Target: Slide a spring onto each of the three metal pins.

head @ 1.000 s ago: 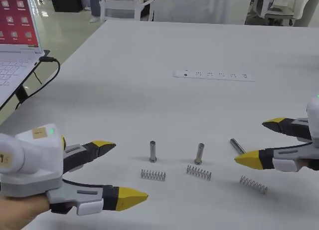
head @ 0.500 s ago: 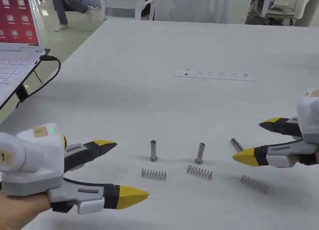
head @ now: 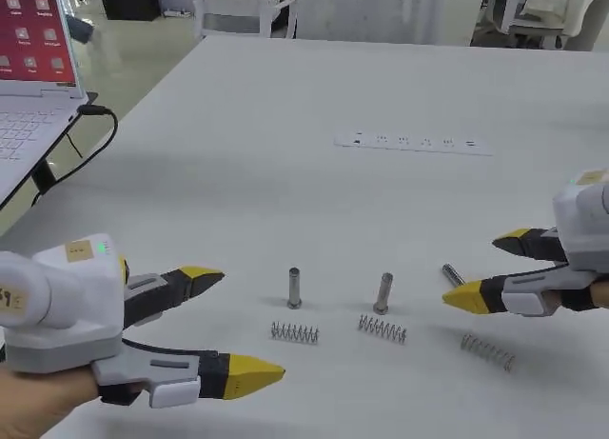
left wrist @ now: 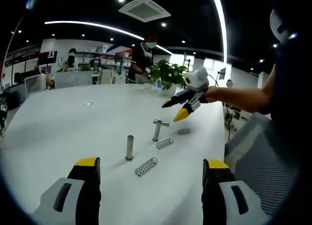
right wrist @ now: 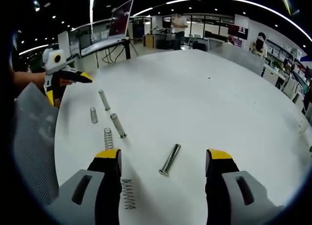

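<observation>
A broad white table (head: 381, 87) takes up most of the space here. An open laptop (head: 29, 115) with a red screen sits at its left edge, a black cable (head: 112, 129) looping off beside it, and a white power strip (head: 412, 143) lies flat toward the far side. White chairs (head: 228, 15) stand past the far edge on a pale, glossy floor (head: 143, 49). Overhead, the dark ceiling carries long light strips (left wrist: 219, 20) and a square vent (left wrist: 144, 9). A leafy plant (left wrist: 168, 73) stands beyond the table.

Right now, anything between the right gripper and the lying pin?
No. The right gripper view shows only bare table between the right gripper and the lying pin.
</observation>
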Demonstrator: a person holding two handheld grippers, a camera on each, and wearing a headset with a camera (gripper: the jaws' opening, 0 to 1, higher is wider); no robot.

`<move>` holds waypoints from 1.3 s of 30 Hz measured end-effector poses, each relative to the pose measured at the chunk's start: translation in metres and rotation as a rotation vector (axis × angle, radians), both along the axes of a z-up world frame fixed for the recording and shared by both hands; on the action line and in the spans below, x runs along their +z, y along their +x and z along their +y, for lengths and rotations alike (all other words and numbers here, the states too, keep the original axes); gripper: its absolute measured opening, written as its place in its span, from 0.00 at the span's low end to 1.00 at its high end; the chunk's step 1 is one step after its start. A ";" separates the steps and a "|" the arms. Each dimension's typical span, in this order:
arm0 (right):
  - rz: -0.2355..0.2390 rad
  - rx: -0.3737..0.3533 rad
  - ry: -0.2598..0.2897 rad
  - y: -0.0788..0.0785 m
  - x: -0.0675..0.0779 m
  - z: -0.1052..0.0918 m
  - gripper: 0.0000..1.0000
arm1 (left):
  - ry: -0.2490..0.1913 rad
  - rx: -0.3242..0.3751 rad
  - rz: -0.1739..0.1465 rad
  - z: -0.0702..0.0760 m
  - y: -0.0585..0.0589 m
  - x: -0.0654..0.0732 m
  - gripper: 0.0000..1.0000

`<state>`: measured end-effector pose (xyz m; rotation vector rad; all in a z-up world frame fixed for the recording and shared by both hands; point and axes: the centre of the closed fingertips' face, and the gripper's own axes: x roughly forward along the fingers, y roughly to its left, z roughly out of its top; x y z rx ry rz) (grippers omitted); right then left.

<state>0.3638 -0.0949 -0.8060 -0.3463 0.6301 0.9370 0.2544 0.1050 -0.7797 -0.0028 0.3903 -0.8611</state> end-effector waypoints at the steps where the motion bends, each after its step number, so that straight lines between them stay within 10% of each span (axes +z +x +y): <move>1: 0.004 -0.001 -0.003 0.000 -0.001 0.000 0.69 | 0.001 0.000 0.000 0.000 0.000 0.000 0.83; 39: 0.067 -0.064 -0.094 0.022 -0.021 0.007 0.42 | 0.001 0.003 0.001 0.001 -0.001 0.000 0.81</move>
